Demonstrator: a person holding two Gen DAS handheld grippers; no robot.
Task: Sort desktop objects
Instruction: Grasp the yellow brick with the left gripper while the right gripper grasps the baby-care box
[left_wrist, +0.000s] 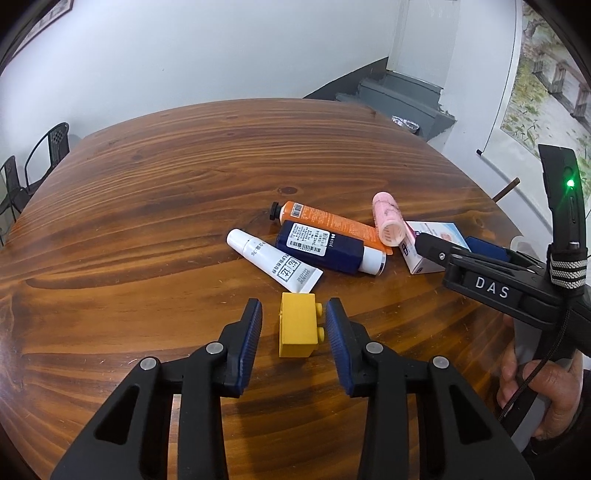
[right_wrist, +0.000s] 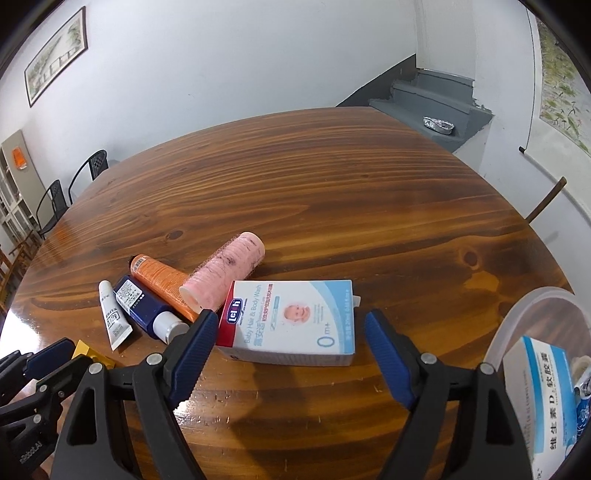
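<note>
A yellow toy block lies on the wooden table between the pads of my left gripper. The right pad sits against the block's studs, while a gap shows at the left pad, so the gripper is open. My right gripper straddles a white and blue baby-wash box, open, with a gap at the right pad. Behind lie a pink roller, an orange tube, a navy bottle and a white tube, bunched together.
A clear plastic tub at the right table edge holds a blue and white medicine box. A hand grips the right tool. Black chairs stand beyond the far left edge, and grey steps rise behind the table.
</note>
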